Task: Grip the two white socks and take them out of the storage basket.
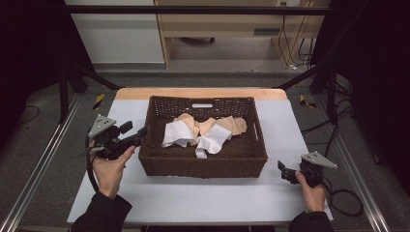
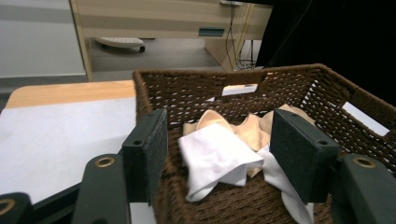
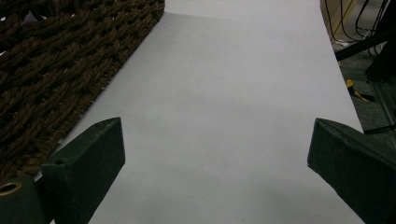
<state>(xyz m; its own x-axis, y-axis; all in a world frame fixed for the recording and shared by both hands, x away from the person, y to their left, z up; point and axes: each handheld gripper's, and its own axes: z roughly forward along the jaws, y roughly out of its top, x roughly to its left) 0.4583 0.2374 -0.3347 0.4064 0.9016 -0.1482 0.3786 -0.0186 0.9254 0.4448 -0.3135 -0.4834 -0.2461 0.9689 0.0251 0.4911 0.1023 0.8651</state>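
High view: basket (image 1: 203, 164) centred on worktop (image 1: 193, 198), socks (image 1: 203, 133) heaped inside; left claw (image 1: 138, 135) held at basket's left rim, right claw (image 1: 285, 173) parked well apart at right.

Left gripper view: jaws spread wide, empty, aimed at white sock (image 2: 219, 158). Nothing gripped yet.

Right gripper view: jaws wide, empty, bare worktop ahead. Judged: all socks left to handle.

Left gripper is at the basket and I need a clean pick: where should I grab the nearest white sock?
Take the white sock at its raised folded hump, coming down from above over the basket near wall. That fold stands clear of the beige socks, and the open left gripper already frames it.
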